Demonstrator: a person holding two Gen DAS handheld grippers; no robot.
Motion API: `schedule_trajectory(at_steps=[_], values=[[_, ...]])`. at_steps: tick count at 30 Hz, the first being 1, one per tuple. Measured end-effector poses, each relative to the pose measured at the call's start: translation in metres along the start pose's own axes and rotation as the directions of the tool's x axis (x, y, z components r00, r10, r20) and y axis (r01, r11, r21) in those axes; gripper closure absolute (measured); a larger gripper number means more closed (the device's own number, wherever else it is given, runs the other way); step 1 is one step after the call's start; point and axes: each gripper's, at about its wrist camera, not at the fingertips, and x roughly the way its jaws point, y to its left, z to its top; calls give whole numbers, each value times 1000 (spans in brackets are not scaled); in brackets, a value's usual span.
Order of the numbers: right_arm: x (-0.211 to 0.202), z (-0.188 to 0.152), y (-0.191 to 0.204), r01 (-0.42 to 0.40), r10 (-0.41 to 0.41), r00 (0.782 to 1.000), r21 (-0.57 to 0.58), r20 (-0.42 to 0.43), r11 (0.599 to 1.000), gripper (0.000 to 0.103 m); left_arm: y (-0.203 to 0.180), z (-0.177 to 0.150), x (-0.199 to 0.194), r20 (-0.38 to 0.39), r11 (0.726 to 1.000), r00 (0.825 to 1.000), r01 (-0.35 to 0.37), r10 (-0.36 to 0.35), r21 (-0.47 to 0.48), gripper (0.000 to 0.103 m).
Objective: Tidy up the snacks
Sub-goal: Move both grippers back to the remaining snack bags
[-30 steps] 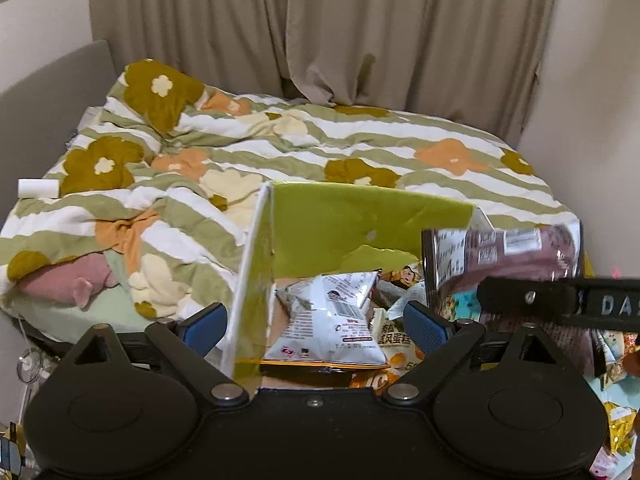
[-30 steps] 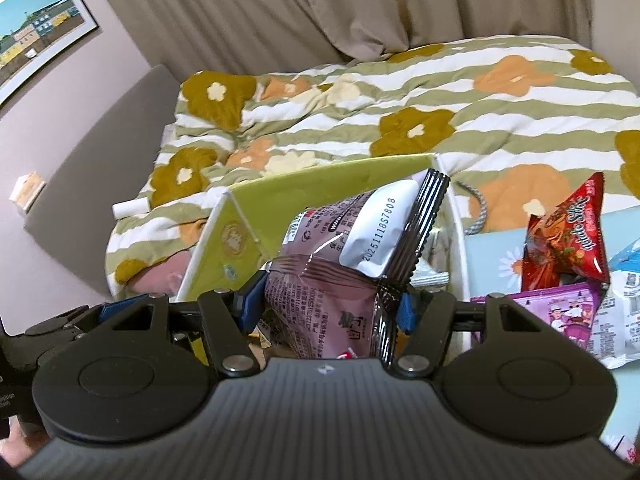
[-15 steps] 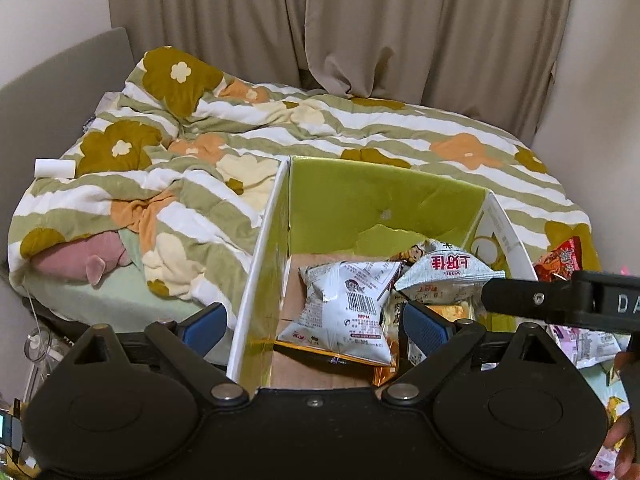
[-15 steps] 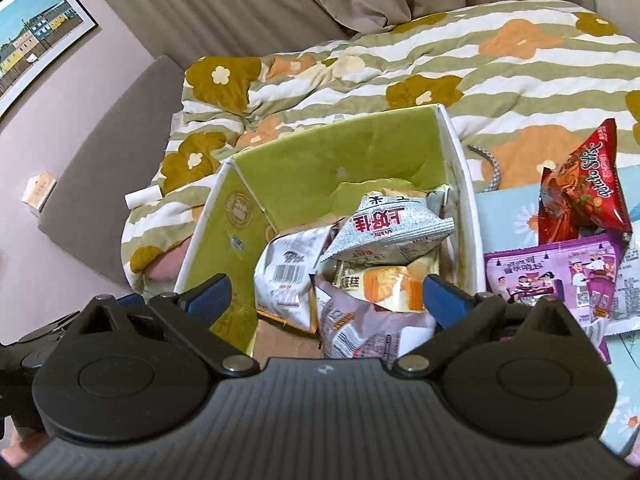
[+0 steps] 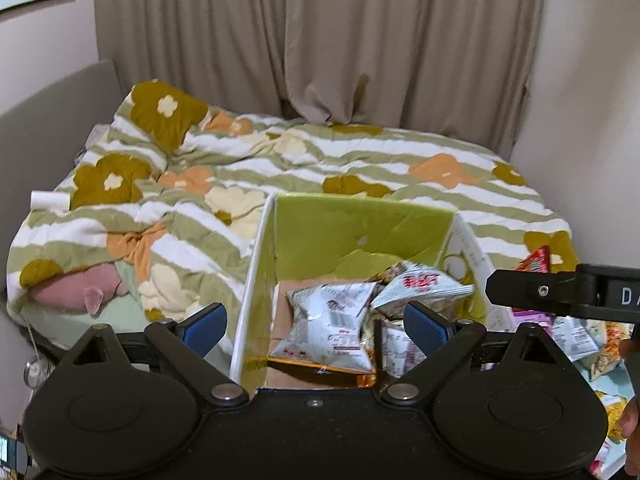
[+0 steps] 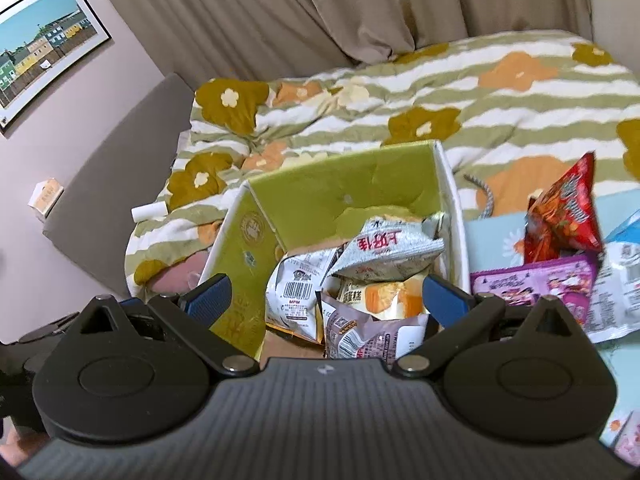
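Note:
A green-lined cardboard box (image 5: 360, 232) (image 6: 340, 196) stands at the bed's edge with several snack packets in it. On top lie a silver packet with red letters (image 6: 386, 254) (image 5: 424, 286), a white barcoded packet (image 5: 328, 326) (image 6: 298, 292), an orange cake packet (image 6: 380, 298) and a mauve packet (image 6: 372, 338). My left gripper (image 5: 316, 326) is open and empty above the box's near left. My right gripper (image 6: 326, 300) is open and empty above the box's near side; its finger (image 5: 560, 294) shows in the left wrist view.
Loose snacks lie to the right of the box on a pale blue surface (image 6: 492, 236): a red packet (image 6: 564, 212), a purple packet (image 6: 532, 284) and white ones (image 6: 616, 296). A floral quilt (image 5: 280, 164) covers the bed behind; curtains (image 5: 320, 40) hang at the back.
My right gripper opened and let the mauve packet drop into the box, then pulled back and up. My left gripper rose and drew back slightly, staying open.

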Motion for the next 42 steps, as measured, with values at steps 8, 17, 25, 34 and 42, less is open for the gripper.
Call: schedule_trajectory(at_steps=[8, 17, 25, 34, 42], values=[[-51, -9, -9, 74, -76, 992, 23, 97, 997, 0, -26, -2, -23, 49, 992, 994, 99, -103, 72, 5], [-112, -20, -63, 179, -189, 966, 71, 175, 981, 0, -91, -3, -32, 65, 972, 977, 194, -204, 133, 5], [-159, -23, -152, 288, -301, 935, 93, 186, 953, 0, -189, -8, -21, 30, 949, 964, 255, -265, 188, 5], [-181, -19, -263, 321, -343, 928, 151, 149, 935, 0, -292, -15, 13, -40, 926, 956, 293, -292, 237, 9], [-165, -15, -347, 297, -312, 948, 169, 68, 940, 0, -357, -23, 66, -126, 915, 951, 307, -282, 264, 9]])
